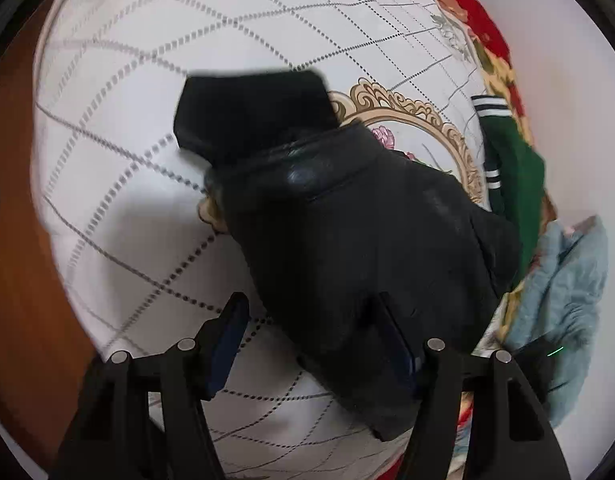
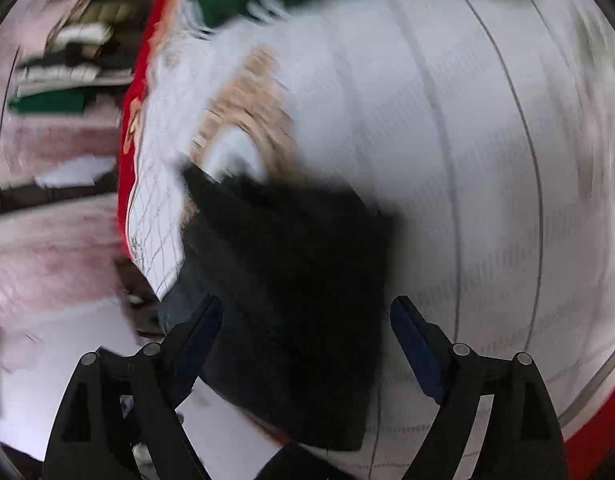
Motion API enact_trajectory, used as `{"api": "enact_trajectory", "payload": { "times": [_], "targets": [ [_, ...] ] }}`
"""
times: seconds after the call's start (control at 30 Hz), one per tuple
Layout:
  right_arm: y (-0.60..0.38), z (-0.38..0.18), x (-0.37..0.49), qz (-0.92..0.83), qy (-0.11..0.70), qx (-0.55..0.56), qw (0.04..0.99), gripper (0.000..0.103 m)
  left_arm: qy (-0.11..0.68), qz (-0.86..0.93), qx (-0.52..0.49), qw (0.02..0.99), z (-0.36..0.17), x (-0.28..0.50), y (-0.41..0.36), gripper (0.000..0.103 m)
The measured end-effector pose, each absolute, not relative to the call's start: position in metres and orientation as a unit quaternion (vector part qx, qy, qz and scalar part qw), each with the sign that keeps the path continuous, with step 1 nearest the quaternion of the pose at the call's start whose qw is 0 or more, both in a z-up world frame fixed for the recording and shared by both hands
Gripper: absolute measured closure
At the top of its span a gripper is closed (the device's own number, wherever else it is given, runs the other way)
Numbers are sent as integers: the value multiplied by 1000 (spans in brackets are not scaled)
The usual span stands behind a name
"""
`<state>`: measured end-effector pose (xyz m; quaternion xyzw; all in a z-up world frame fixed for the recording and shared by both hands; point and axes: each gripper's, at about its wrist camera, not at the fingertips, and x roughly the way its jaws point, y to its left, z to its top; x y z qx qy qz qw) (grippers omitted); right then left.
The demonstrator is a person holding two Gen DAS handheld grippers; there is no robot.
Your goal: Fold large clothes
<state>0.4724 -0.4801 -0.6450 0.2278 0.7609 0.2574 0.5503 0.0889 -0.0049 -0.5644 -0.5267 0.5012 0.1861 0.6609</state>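
A: How does the garment look?

B: It's one black hooded jacket [image 1: 347, 240], lying on the bed's white quilted cover [image 1: 119, 152]. The body has a smooth, faintly shiny, leather-like face; the hood [image 1: 251, 112] is matte, soft cloth, spread flat toward the cover's middle. The jacket partly hides a gold scrolled oval frame [image 1: 411, 112] printed on the cover.

A: And from the right wrist?

B: Heavily blurred. The jacket [image 2: 295, 280] shows as a dark, roughly rectangular mass near the cover's red floral edge [image 2: 129, 152].

A: The tools?

B: Two. The left tool [image 1: 311, 344] is spread wide, its right finger against the jacket's lower edge, pinching nothing. The right tool [image 2: 307, 344] is also spread, the dark cloth lying between its fingers ungripped.

A: Other clothes?

B: Near the cover's right edge, one green knit garment [image 1: 515, 184] with white-striped ribbed cuffs, and one pale blue crumpled piece [image 1: 567, 288]. Beyond the bed, the right view shows a stack of folded clothes [image 2: 71, 52], too smeared to count.
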Motion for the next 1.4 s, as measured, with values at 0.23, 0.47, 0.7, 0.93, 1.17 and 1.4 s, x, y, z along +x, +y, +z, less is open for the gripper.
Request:
{"api": "enact_trajectory", "payload": {
  "times": [0.23, 0.47, 0.7, 0.93, 1.17, 1.4],
  "targets": [
    [-460, -710, 447, 366, 731, 359, 450, 14, 501, 161, -496, 691, -574, 103, -6, 41],
    [-429, -705, 459, 402, 711, 421, 395, 13, 491, 148, -486, 707, -580, 108, 1, 41],
    [-404, -715, 463, 393, 715, 386, 430, 14, 486, 138, -483, 715, -584, 112, -1, 39],
    [-359, -696, 463, 415, 722, 361, 420, 23, 470, 139, -501, 714, -586, 112, 7, 39],
    [-356, -699, 462, 396, 712, 437, 381, 45, 411, 126, -587, 686, -597, 98, 24, 30],
    [-352, -722, 456, 354, 719, 483, 353, 45, 364, 161, -601, 694, -595, 120, 24, 29]
  ]
}}
